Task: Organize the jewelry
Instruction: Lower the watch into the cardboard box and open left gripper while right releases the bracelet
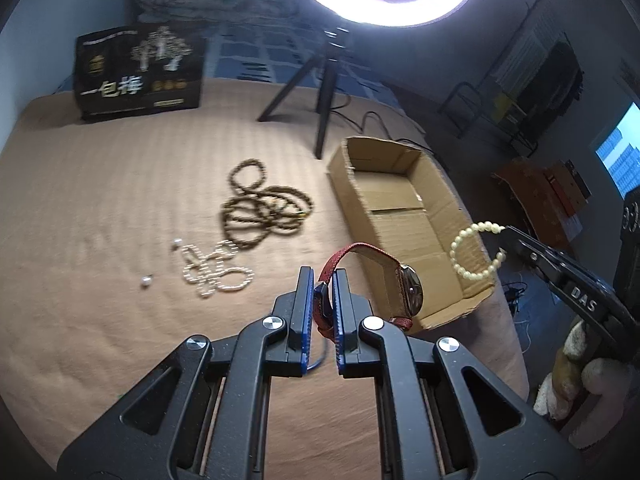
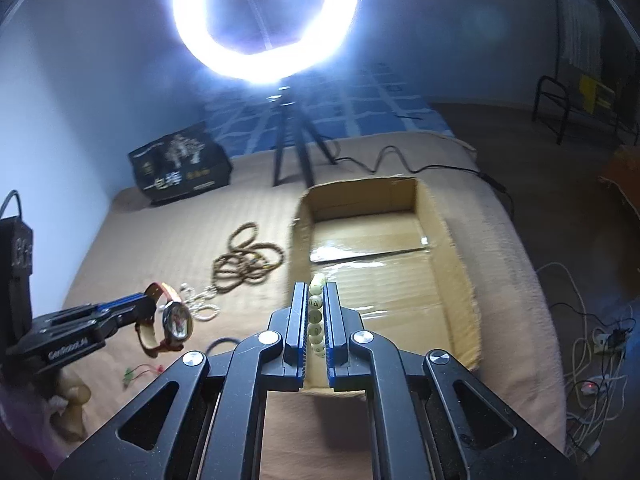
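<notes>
A: From the left wrist, our left tongs [image 1: 323, 280] pinch the red-strapped watch [image 1: 400, 280] just beside the cardboard box [image 1: 400, 216].

B: From the right, our right tongs [image 2: 311, 292] clamp the pearl bracelet [image 2: 317, 312] over the box. We should lower both inside before letting go.

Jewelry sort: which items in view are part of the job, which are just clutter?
Job items:
- watch, in left gripper
- pale bead bracelet, in right gripper
- brown bead strand
- pearl strand
- cardboard box

Lying about:
- ring light, tripod
- black carton
- floor cables
</notes>
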